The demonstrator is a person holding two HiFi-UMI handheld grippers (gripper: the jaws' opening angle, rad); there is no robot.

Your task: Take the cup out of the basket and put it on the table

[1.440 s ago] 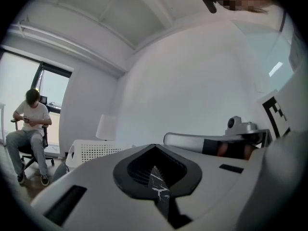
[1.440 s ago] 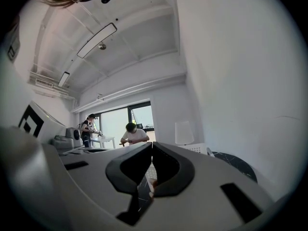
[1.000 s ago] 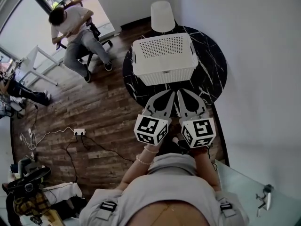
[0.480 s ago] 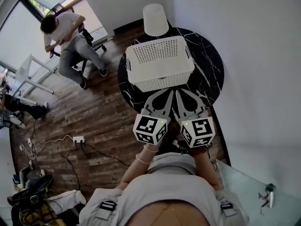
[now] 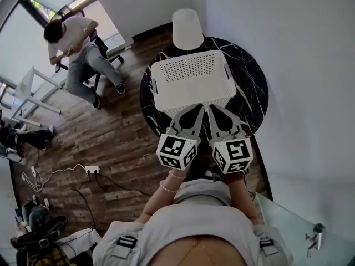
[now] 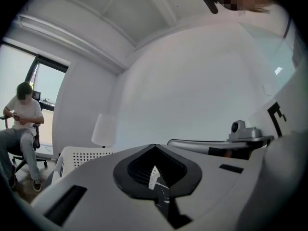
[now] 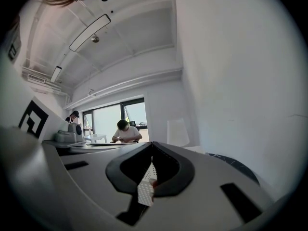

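A white basket (image 5: pixel 191 82) sits on the round black marble bench (image 5: pixel 249 87), wooden floor (image 5: pixel 111 132) left, white wall (image 5: pixel 302 65) right; left gripper (image 5: pixel 194 110) and right gripper (image 5: pixel 214 110) hold fingers together, empty.

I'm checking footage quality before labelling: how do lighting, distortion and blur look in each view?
Head view: fisheye bends straight lines; even daylight, white basket and marble table sharp. Left gripper view: dark corner vignette, pale washed wall, left gripper softly blurred up close. Right gripper view: same vignette, window overexposed.
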